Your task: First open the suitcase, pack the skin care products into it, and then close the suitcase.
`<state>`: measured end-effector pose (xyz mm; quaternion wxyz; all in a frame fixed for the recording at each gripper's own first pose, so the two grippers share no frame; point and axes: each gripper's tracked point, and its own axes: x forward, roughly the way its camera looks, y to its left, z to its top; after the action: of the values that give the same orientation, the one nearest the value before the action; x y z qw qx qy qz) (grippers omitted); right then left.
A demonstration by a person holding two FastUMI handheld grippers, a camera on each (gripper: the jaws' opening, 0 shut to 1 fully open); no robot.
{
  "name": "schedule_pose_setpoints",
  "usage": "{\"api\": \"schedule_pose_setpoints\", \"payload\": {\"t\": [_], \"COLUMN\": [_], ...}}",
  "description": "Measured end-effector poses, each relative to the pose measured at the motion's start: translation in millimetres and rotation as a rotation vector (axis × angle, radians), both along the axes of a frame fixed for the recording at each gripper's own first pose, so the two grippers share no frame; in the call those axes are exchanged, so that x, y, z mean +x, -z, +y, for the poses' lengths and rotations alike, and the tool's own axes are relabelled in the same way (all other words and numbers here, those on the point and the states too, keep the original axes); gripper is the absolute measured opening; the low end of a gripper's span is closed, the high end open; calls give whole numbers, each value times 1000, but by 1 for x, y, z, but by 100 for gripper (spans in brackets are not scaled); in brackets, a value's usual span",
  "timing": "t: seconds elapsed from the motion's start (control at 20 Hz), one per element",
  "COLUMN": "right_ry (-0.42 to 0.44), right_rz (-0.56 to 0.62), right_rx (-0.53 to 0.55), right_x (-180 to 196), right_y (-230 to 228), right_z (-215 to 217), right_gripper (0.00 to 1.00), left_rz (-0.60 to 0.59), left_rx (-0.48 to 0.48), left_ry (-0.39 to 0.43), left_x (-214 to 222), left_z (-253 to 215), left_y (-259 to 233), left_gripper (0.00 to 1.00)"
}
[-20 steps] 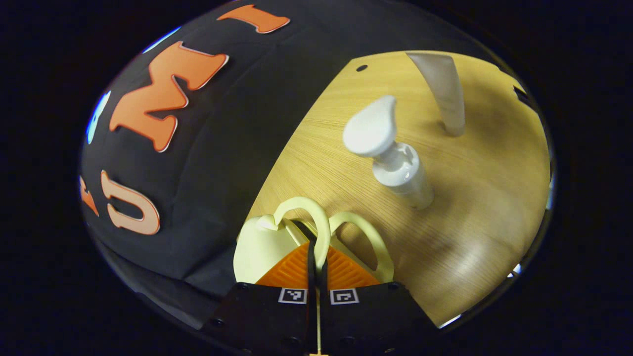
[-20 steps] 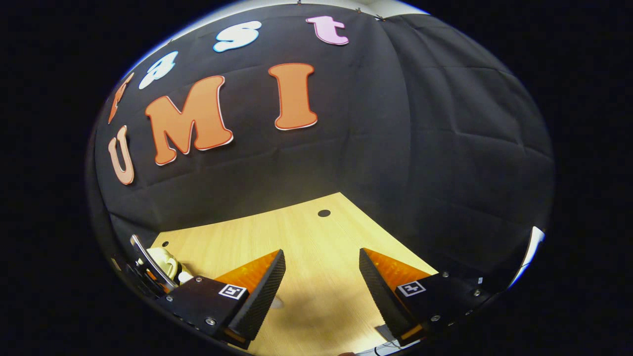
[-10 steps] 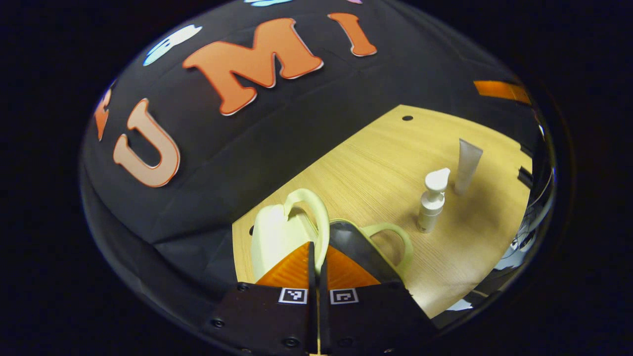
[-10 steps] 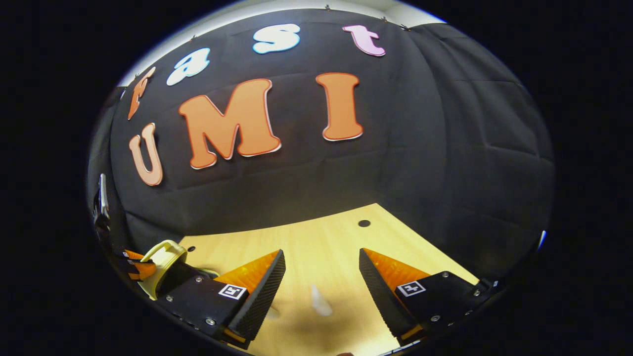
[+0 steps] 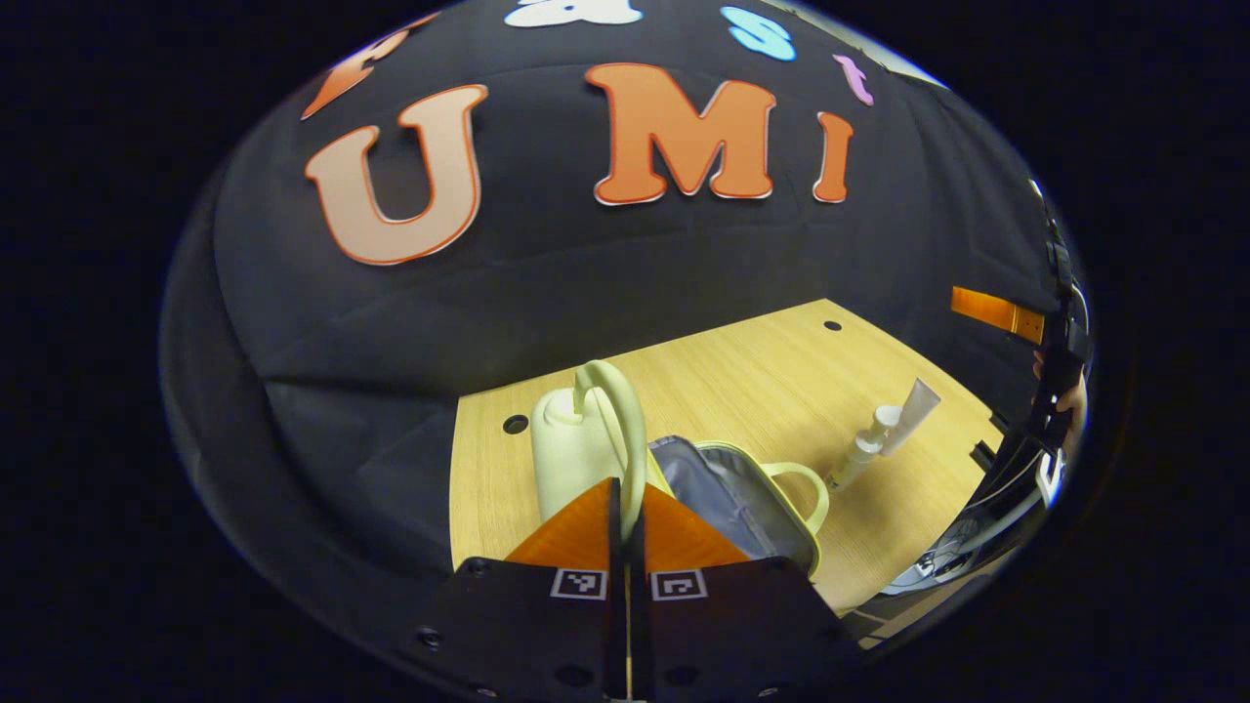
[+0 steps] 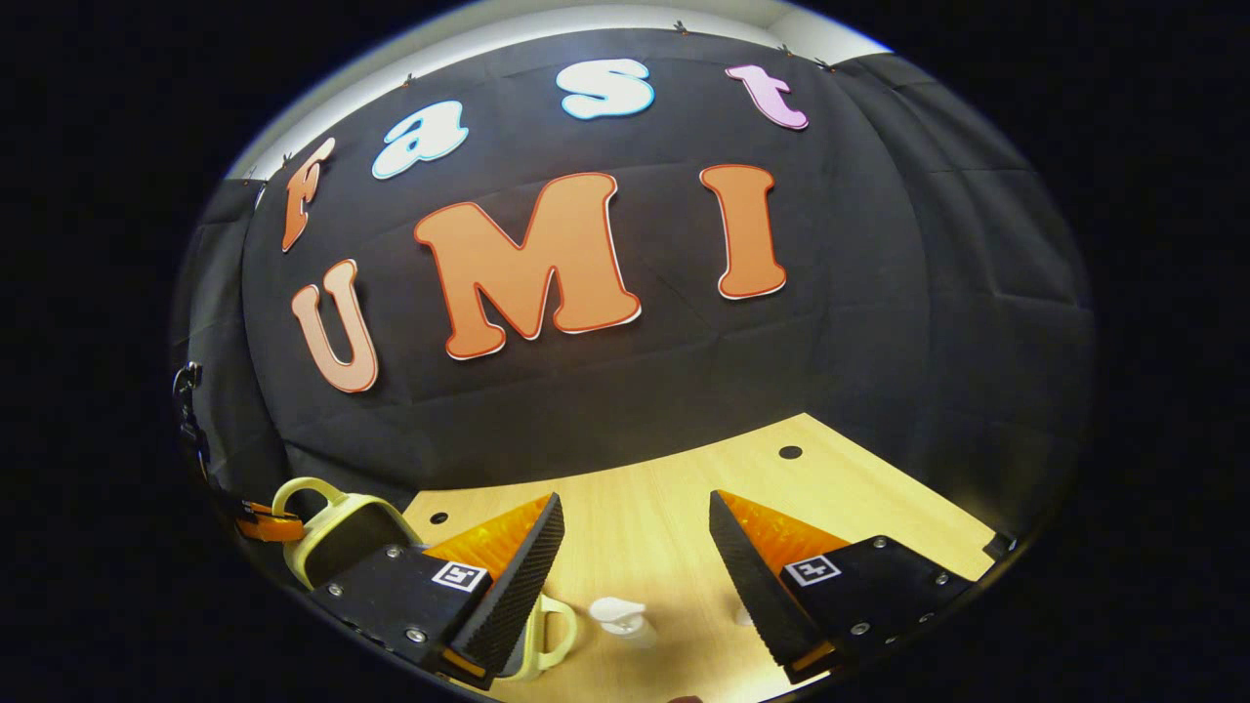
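Note:
A small pale yellow suitcase stands on the wooden table. Its lid is raised and the grey lining of the open half shows. My left gripper is shut on the lid's arched handle. The other half's handle points toward a white pump bottle and a white tube, both upright to the right. In the right gripper view my right gripper hangs open above the table, with the pump bottle below the gap and the raised lid at the left.
The black cloth wall runs close behind the suitcase. The table has small round holes near its back edge. A hand and cables sit at the far right of the left gripper view, past the table's edge.
My left gripper has lifted the handle up and back, swinging the lid open so the grey lining shows. The bottles now look farther off. In the right gripper view the pump bottle and the lid have come into sight.

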<state>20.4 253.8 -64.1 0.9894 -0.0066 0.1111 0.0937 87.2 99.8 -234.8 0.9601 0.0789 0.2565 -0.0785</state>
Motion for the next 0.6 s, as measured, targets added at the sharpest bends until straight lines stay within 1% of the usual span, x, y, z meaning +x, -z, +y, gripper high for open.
{"api": "schedule_pose_setpoints", "payload": {"t": [0.15, 0.3, 0.35, 0.45, 0.6], "right_ry": [-10, -19, -15, 2, 5], "right_rz": [-4, 12, 14, -1, -4], "right_rx": [7, 32, 33, 11, -16], "right_x": [-5, -1, 1, 2, 0], "right_y": [-5, -10, -12, -15, -15], "right_z": [23, 42, 45, 46, 50], "right_gripper": [95, 95, 95, 95, 95], "left_rz": [5, 18, 23, 45, 88], "left_rx": [-82, -141, -155, -192, -286], "left_ry": [-52, -103, -143, -193, -245], "left_x": [-4, -8, -3, -10, -14], "left_z": [23, 54, 65, 83, 98], "left_y": [17, 37, 52, 66, 97], "left_gripper": [2, 2, 2, 1, 1]}}
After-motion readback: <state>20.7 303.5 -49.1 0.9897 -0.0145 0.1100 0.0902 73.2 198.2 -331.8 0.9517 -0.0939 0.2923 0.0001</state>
